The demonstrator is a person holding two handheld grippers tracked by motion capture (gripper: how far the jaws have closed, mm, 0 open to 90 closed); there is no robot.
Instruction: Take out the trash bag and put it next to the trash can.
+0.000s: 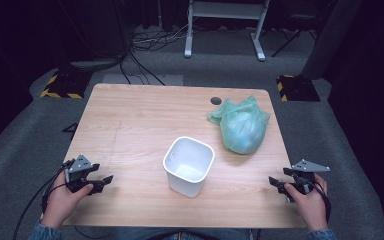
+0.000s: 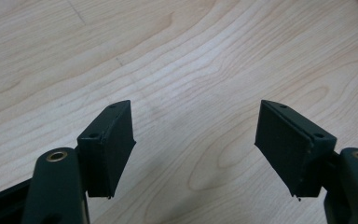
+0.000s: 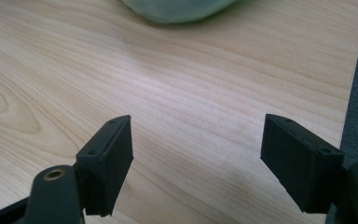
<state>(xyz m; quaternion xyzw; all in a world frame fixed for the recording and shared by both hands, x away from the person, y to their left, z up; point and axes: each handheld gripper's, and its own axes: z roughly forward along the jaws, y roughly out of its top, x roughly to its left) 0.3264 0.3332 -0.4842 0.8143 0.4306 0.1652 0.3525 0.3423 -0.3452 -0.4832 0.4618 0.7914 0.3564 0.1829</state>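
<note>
Both grippers rest empty, jaws spread: left gripper point(image 1: 105, 180) and right gripper point(image 1: 275, 183) flank the white plastic bin point(image 1: 188, 165); the crumpled green plastic bag point(image 1: 242, 126) lies ahead of the right fingers point(image 3: 107, 163), ready for lining.

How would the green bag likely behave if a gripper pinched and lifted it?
The green bag looks thin and crumpled, so it would probably flop and sag. Its bunched, loose top suggests a pinch may gather film only. It looks light, likely sliding when pushed.

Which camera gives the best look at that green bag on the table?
The high view: the whole green bag lies crumpled on the table, behind and right of the white bin. The right gripper view catches just its lower edge at the top. The left gripper view looks at bare wood.
</note>
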